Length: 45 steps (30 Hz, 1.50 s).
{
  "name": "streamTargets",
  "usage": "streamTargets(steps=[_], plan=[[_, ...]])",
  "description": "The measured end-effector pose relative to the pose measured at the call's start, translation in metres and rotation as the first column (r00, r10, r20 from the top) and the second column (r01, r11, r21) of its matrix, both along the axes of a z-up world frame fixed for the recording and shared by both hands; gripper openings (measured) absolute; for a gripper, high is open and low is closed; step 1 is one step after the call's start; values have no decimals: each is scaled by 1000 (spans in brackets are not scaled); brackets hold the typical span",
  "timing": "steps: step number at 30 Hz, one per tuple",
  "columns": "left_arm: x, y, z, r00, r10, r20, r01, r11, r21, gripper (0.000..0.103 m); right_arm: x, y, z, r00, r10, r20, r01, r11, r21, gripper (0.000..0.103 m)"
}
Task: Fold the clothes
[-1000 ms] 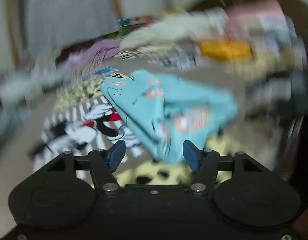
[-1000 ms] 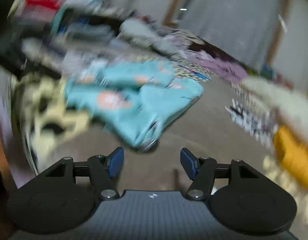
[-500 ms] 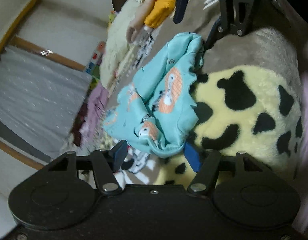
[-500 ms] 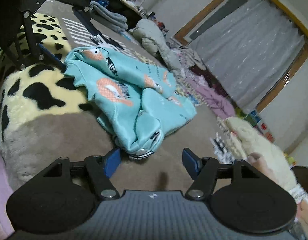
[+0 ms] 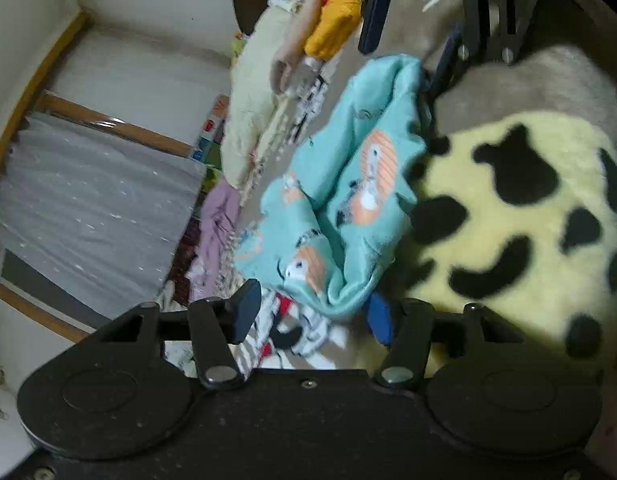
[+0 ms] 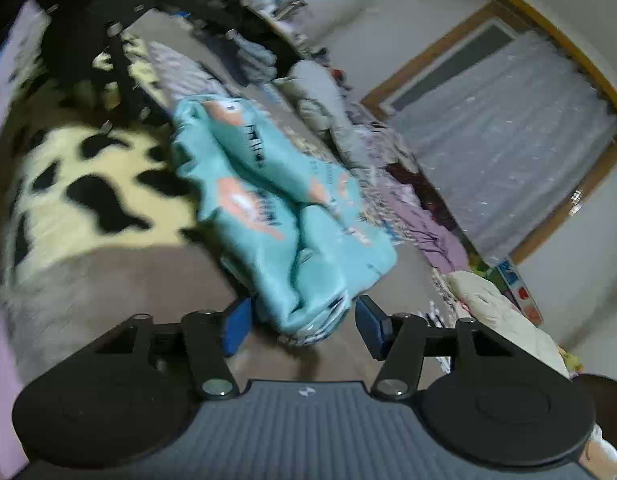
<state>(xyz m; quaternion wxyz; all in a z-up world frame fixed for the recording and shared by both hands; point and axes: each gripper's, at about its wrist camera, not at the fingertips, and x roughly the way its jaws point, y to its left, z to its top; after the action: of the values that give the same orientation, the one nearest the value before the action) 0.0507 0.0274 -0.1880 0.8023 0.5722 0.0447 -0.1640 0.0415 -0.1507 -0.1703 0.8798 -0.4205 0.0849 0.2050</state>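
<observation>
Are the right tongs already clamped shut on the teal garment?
No, the right tongs stand open, their blue pads on either side of the teal garment's near end.

obstacle: clothing piles (image 6: 408,184) along carpet edge | free: bare carpet (image 6: 412,276)

Room background, floor clutter

Yellow fleece with black blotches (image 5: 520,216) spread on the brown carpet (image 6: 120,276). Grey curtain (image 5: 88,204) in a wood-framed window (image 6: 460,40). Purple cloth (image 5: 218,224) on the carpet below the curtain; cream bundle (image 5: 252,92) and orange item (image 5: 332,28) farther along. White walls (image 5: 148,8).
</observation>
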Motion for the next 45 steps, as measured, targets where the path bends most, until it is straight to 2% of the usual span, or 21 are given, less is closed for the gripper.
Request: streamTargets(steps=[3,5,6,7,8,10,13,18,24,27,30,34,39,42,43,45], plan=[[-2,-2,-5,1000,-15,16,14,1000,10,52,2,2,1,1000,3,24,-3,1000,4,58],[-1,-4,-8,1000,-18,26,18,1000,11,50,3,3,0,1000,16,15,-16,1000,5,50],[-1,-4,-10,999,-19,28,19,1000,12,46,3,4,0,1000,22,12,-22,1000,5,46],[-1,-4,-11,999,-19,26,19,1000,12,40,3,4,0,1000,26,4,-26,1000,6,36],[-2,-5,-13,1000,-13,21,13,1000,16,37,4,5,0,999,31,-13,-31,999,10,33],[-3,-8,-17,1000,0,10,-1,1000,25,22,4,4,2,999,33,-41,-32,999,23,30],[-4,-11,-22,1000,20,-11,-20,999,29,17,4,3,6,997,32,-71,-29,999,42,28],[-11,-11,-15,998,47,-28,-47,999,29,16,-13,-2,22,995,47,-92,-43,998,47,23],[-45,-7,6,995,28,-99,-25,999,22,16,-41,-9,46,991,76,-111,-71,996,45,23],[-61,-4,23,988,14,-154,-17,1000,-21,16,-56,-12,58,989,90,-120,-85,995,45,23],[-72,4,43,978,7,-210,-32,992,-119,16,-70,-16,71,986,103,-130,-98,994,44,23],[-61,15,72,973,1,-229,-57,970,-236,17,-69,-18,100,986,122,-117,-113,991,78,23],[-37,28,107,964,-58,-259,-51,918,-394,18,-31,-26,139,984,136,-113,-114,976,187,22],[-15,36,123,957,-107,-270,-48,859,-509,18,-4,-35,153,980,139,-139,-95,954,284,22],[-6,40,127,952,-125,-278,-52,832,-552,18,7,-38,156,978,140,-153,-84,943,322,22],[17,48,135,939,-163,-303,-76,762,-643,18,34,-46,158,971,139,-192,-49,911,409,22]])
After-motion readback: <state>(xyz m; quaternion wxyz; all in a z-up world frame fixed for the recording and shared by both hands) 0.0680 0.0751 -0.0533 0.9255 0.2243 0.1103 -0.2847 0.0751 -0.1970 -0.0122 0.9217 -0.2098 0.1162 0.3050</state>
